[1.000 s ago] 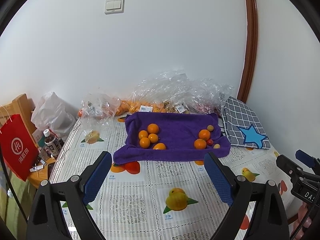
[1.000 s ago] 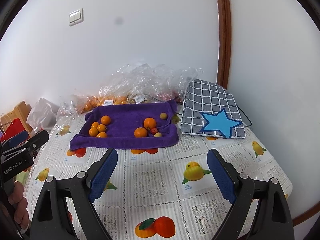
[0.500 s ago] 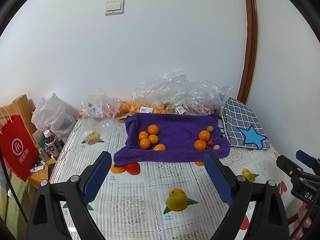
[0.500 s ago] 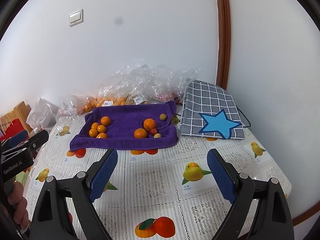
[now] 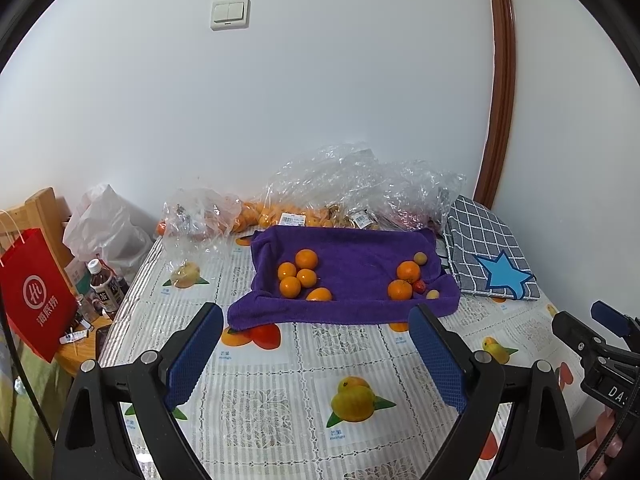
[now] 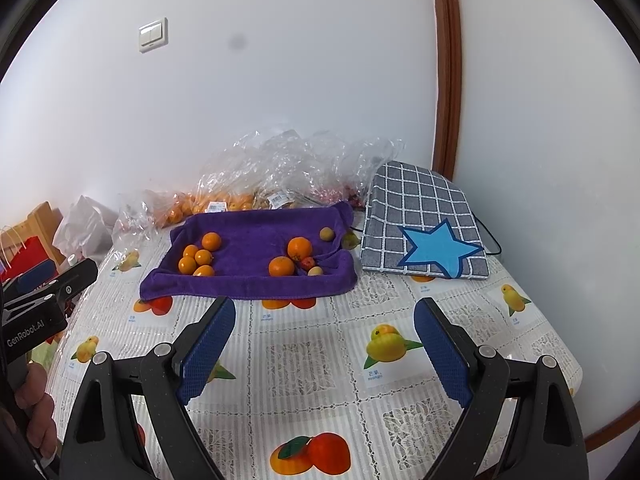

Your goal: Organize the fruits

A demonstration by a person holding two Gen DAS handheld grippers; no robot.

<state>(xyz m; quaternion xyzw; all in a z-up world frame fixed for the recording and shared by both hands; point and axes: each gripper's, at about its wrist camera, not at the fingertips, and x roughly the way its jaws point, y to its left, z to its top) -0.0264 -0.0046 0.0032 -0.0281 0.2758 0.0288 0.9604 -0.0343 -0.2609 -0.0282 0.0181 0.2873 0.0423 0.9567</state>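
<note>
Almost nothing has moved since a second ago: both grippers hang where they were, low over the patterned tablecloth (image 5: 280, 396), and the fruit has not shifted on the purple towel (image 5: 352, 252).

The left gripper (image 5: 316, 354) has its blue pads spread wide with nothing between them, and the right gripper (image 6: 324, 346) is spread just as wide and equally bare. Both point toward the towel from the near side of the table, well short of it.

On the towel, five small oranges (image 5: 298, 278) cluster at the left. At the right sit two bigger oranges (image 5: 404, 280), a small red fruit (image 5: 419, 287) touching them, and two pale little round fruits (image 5: 419, 258) close by. Behind the towel, against the wall, lie crumpled clear bags (image 5: 360, 188) with more oranges inside.

The left view alone shows a red paper bag (image 5: 36, 296) and a drink bottle (image 5: 105, 289) on a low stand beside the table, and the tip of the right gripper at its right edge. The right view shows more fully the checked grey cushion with a blue star (image 6: 424, 228), just right of the towel, a yellowish fruit (image 6: 351, 240) between towel and cushion, and the person's left hand (image 6: 34, 408) holding the other gripper.
</note>
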